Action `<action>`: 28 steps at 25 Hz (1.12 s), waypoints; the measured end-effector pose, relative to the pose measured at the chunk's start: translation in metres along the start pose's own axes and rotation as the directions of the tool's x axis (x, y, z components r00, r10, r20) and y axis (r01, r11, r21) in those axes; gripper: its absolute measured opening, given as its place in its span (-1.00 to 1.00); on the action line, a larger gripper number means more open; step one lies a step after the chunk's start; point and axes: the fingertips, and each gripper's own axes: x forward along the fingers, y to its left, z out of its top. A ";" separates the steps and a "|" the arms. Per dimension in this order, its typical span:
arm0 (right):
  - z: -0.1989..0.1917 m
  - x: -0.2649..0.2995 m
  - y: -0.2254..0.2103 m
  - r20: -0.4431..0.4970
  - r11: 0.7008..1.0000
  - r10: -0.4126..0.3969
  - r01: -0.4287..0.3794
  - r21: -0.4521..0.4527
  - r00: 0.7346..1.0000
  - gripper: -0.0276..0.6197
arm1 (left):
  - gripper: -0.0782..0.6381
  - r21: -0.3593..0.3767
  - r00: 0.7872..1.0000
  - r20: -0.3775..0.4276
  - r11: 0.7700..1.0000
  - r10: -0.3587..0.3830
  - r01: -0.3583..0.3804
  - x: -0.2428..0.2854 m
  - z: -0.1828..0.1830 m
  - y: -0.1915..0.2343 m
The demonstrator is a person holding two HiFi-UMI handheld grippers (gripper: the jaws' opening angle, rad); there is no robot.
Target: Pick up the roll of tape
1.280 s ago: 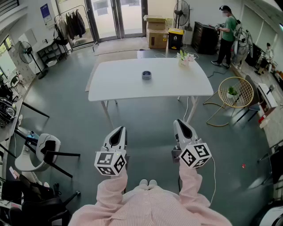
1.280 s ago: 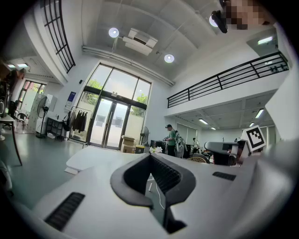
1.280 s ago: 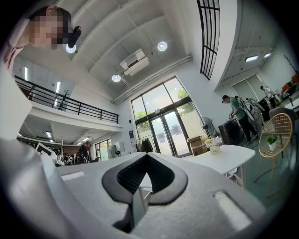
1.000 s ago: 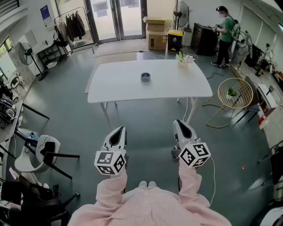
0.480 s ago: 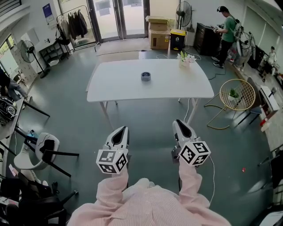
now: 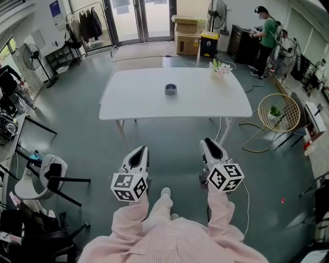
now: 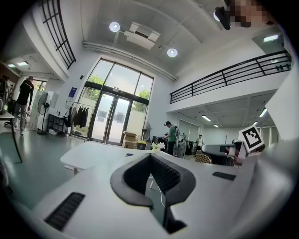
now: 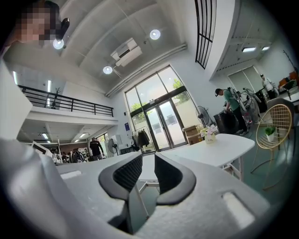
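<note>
Both arms, in pink sleeves (image 6: 222, 211), reach forward side by side and level over the floor (image 6: 172, 141), well short of the table's (image 6: 131, 105) near edge. Left hand-held gripper (image 6: 139, 152): jaw tips pressed together, empty. Right hand-held gripper (image 6: 209, 144): jaws have just been opening, now partly apart, nothing between them. The roll of tape (image 6: 170, 89) sits at the table's middle, untouched.

White table (image 6: 205, 100) stands on grey floor (image 6: 77, 123). Vase of flowers (image 6: 220, 69) sits at its far right corner. Cardboard boxes (image 6: 186, 41) and standing fan (image 6: 216, 10) lie beyond its far edge. Wire chair (image 6: 278, 113) stands off its right edge.
</note>
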 end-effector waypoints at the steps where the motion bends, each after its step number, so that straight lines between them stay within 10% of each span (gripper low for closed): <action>1: -0.001 0.008 -0.003 -0.002 1.000 -0.001 0.001 0.001 1.000 -0.71 | -0.78 -0.004 1.000 -0.002 1.000 0.001 -0.001 0.008 0.000 0.005; 28: 0.015 0.210 -0.089 0.007 0.994 -0.104 0.104 0.022 0.995 -0.45 | -0.78 -0.020 0.998 -0.039 0.999 -0.047 0.047 0.205 0.030 0.117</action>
